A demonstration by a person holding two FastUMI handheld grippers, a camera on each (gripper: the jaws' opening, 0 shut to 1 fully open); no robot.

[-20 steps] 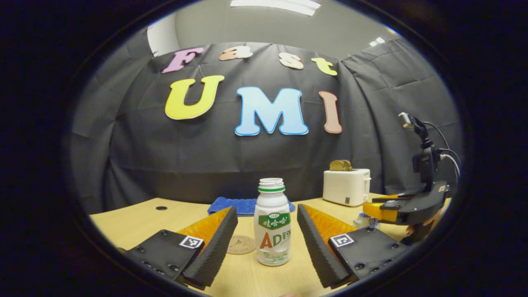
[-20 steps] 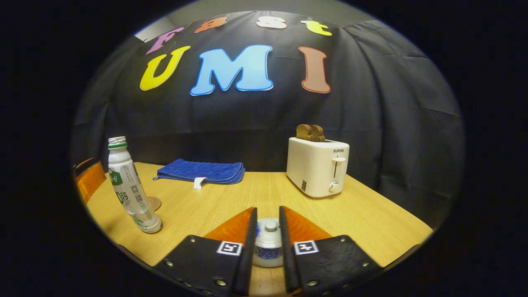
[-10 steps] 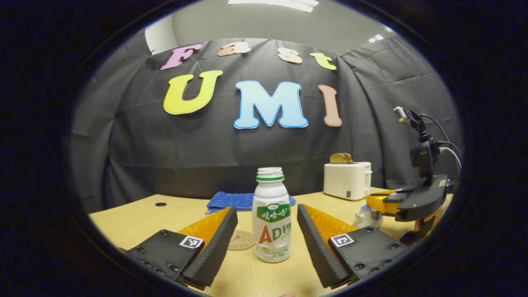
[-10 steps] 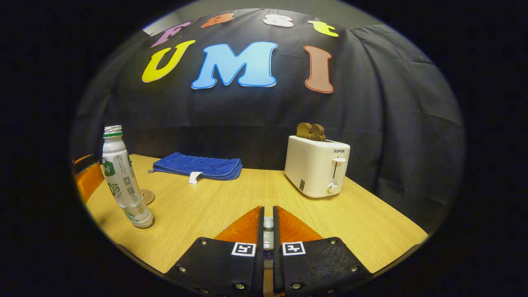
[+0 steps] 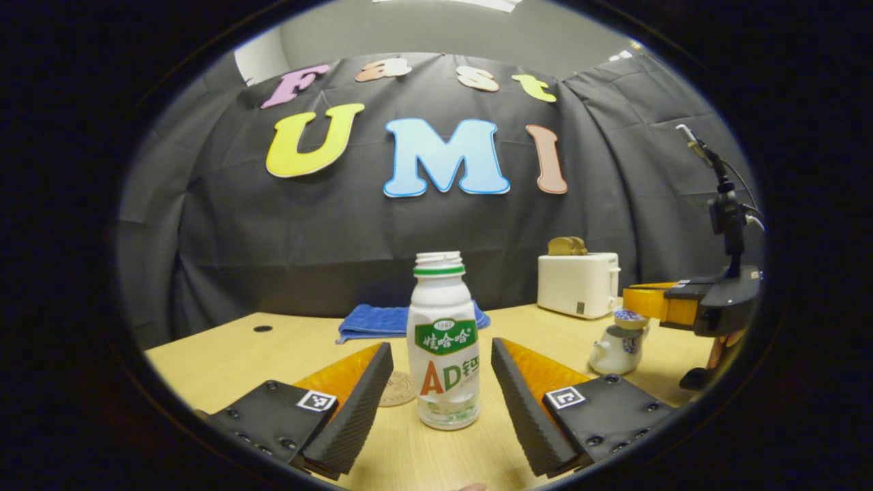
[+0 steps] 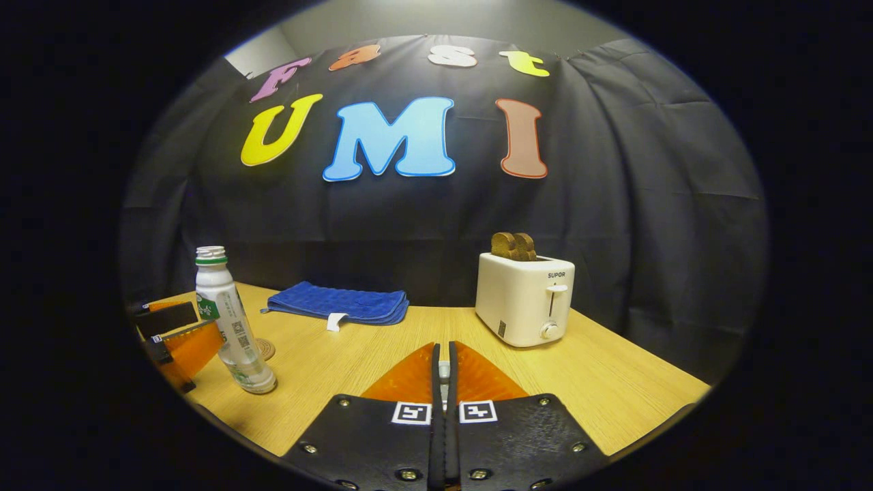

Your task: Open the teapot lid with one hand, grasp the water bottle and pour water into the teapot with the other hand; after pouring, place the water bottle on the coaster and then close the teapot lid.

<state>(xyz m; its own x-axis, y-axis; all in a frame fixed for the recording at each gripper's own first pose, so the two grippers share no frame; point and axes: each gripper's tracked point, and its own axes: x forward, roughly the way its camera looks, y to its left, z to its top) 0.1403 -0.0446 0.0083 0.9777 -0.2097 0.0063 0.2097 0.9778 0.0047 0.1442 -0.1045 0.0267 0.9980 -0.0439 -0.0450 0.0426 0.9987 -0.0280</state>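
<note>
Left gripper [image 5: 442,389] is spread wide around the water bottle [image 5: 443,354], upright on the tabletop [image 5: 225,354] near the coaster [image 5: 399,389], w/o touching; right gripper [image 6: 443,382] is pinched on the lid [image 5: 631,316], held above the teapot [image 5: 616,349]. Risk: an off-centre squeeze tips the uncapped bottle, or the small lid slips

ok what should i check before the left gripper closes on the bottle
1. Left gripper open, one finger on each side of the water bottle, gaps on both sides: ok.
2. Bottle upright on the table, cap off: ok.
3. Teapot lid pinched in the right gripper and raised off the teapot: ok.
4. Lid out of the pouring path: not ok, it seems to hang right over the teapot's mouth.
5. Coaster free, just behind the bottle: ok.
6. Water in the bottle: cannot tell, its body is opaque.
</note>
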